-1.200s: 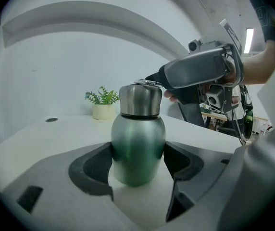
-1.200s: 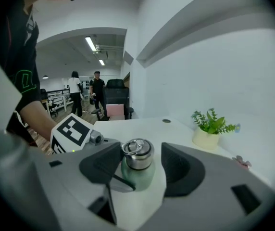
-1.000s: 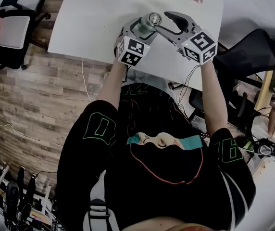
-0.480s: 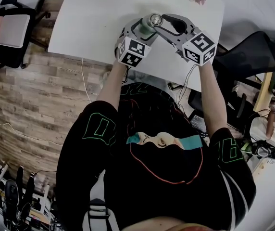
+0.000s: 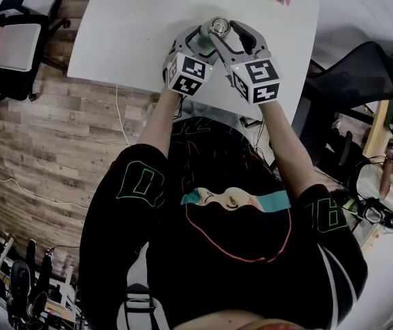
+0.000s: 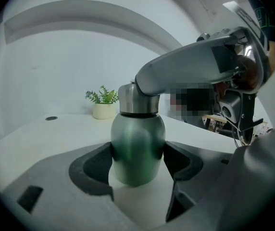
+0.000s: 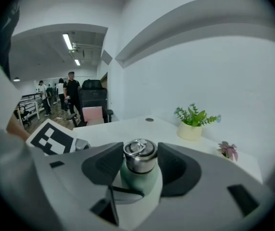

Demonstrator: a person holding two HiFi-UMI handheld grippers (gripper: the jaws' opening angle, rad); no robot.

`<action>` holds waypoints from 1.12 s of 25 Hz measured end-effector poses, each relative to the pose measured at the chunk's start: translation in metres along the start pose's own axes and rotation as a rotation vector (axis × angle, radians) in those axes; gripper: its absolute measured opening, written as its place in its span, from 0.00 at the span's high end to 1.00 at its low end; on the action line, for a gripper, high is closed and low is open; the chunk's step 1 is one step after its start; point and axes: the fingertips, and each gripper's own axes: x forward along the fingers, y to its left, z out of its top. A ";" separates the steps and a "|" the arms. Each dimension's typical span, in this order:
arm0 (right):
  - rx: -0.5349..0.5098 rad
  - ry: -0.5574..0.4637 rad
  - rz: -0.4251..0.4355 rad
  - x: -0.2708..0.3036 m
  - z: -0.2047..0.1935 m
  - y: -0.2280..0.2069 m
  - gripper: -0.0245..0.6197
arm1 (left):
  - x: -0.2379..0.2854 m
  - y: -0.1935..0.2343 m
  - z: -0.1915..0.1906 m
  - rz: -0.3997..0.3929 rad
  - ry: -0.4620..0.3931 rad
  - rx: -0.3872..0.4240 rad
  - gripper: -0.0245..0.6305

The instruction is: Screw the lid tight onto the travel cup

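A green travel cup [image 6: 137, 148] stands upright on the white table [image 5: 135, 26], with a steel lid [image 7: 139, 155] that carries a ring on top. My left gripper [image 6: 138, 162] is shut on the cup's round body, a pad against each side. My right gripper [image 7: 140, 158] reaches in from above and holds the lid between its pads. Its jaws are opening, though both pads still seem to touch the lid. In the head view the two grippers meet at the cup [image 5: 203, 41], near the table's front edge.
A potted green plant [image 7: 191, 121] and a small pink plant [image 7: 228, 149] stand at the table's far side by the wall. A black office chair [image 5: 361, 74] is to the right. People stand far back in the room [image 7: 72, 93].
My right gripper has swung round the lid, its marker cube moving left and toward the person. The left gripper and the cup have stayed where they were.
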 end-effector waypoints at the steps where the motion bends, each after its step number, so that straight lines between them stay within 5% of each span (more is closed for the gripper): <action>1: 0.003 0.003 -0.030 0.000 0.000 -0.001 0.61 | 0.000 -0.001 0.000 0.000 0.000 0.000 0.44; 6: 0.032 0.007 -0.135 -0.001 -0.001 -0.001 0.61 | 0.000 -0.002 0.001 -0.003 -0.003 -0.001 0.44; 10: 0.020 0.014 -0.123 -0.001 -0.002 0.000 0.61 | 0.000 -0.002 -0.001 -0.008 -0.002 -0.001 0.44; 28: -0.207 0.074 0.474 -0.007 -0.002 0.000 0.59 | 0.001 -0.004 0.000 -0.031 0.010 0.011 0.44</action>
